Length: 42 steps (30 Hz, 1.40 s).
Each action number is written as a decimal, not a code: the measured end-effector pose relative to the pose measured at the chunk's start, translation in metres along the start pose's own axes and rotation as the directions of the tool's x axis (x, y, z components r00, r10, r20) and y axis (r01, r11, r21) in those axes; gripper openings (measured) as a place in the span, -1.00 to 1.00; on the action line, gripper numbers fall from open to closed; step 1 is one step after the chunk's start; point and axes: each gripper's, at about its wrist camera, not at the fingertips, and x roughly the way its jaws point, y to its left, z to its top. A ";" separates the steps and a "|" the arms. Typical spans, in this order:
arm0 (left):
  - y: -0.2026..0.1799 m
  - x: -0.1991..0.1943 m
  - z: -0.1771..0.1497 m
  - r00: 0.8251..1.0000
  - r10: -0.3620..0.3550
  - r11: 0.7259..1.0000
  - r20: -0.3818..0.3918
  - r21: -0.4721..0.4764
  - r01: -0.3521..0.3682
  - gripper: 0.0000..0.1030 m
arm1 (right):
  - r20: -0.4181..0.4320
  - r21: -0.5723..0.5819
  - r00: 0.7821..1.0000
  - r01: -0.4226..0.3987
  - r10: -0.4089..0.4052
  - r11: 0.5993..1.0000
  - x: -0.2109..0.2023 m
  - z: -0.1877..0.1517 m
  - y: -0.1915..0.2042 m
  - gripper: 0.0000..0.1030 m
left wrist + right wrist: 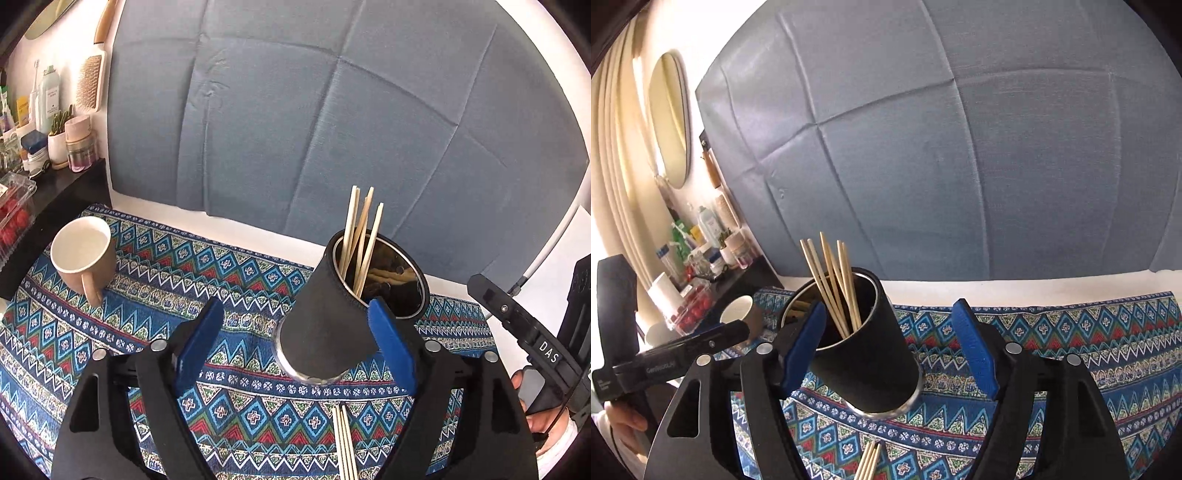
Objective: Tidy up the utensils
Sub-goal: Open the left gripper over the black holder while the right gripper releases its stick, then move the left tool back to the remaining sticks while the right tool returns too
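A black-sleeved metal holder (332, 325) stands on the patterned cloth (240, 280) with several wooden chopsticks (360, 236) upright in it. My left gripper (295, 339) is open and empty, the holder's base between its blue fingers. More loose chopsticks (345, 446) lie on the cloth near the front edge. In the right wrist view the holder (871, 362) and its chopsticks (834, 284) sit between the fingers of my open, empty right gripper (890, 347). Loose chopsticks (870, 461) lie below it.
A beige mug (83, 254) stands on the cloth at the left; it also shows in the right wrist view (738, 310). A dark side shelf (55, 184) holds bottles, jars and a tomato box (14, 218). A grey-blue cloth (314, 110) hangs behind.
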 end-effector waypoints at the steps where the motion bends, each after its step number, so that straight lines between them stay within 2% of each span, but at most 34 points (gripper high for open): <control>1: 0.002 -0.001 -0.003 1.000 0.004 1.000 -0.006 -0.004 -0.004 0.59 | -0.007 0.001 1.000 0.006 -0.006 1.000 -0.002 -0.002 -0.001 0.48; 3: 0.004 -0.001 -0.010 0.999 0.022 1.000 -0.027 -0.011 -0.023 0.72 | -0.019 0.000 1.000 0.015 -0.015 1.000 -0.007 -0.007 -0.002 0.64; 9: 0.013 -0.002 -0.030 0.992 0.078 0.997 -0.099 0.008 -0.077 0.84 | -0.084 0.010 0.994 0.066 -0.065 0.998 -0.013 -0.027 -0.005 0.68; 13: 0.021 0.000 -0.044 0.980 0.128 0.992 -0.154 0.018 -0.127 0.89 | -0.173 0.035 0.981 0.095 -0.087 0.995 -0.008 -0.046 -0.008 0.70; 18: 0.026 0.002 -0.069 0.964 0.149 0.989 -0.219 0.014 -0.149 0.89 | -0.299 0.056 0.948 0.135 -0.113 0.989 -0.006 -0.088 -0.017 0.70; 22: 0.025 0.005 -0.094 0.949 0.155 0.988 -0.274 0.033 -0.151 0.89 | -0.397 0.010 0.907 0.154 -0.137 0.988 -0.006 -0.128 -0.014 0.70; 30: 0.024 0.007 -0.125 0.919 0.181 0.983 -0.351 0.047 -0.175 0.89 | -0.500 -0.091 0.848 0.150 -0.176 0.984 -0.001 -0.177 0.004 0.70; 33: 0.030 0.003 -0.130 0.915 0.179 0.983 -0.363 0.018 -0.185 0.89 | -0.520 -0.116 0.833 0.152 -0.190 0.982 0.004 -0.183 0.010 0.70; 42: 0.045 -0.002 -0.140 0.900 0.179 0.976 -0.397 -0.042 -0.213 0.89 | -0.533 -0.189 0.809 0.172 -0.248 0.967 0.016 -0.195 0.024 0.70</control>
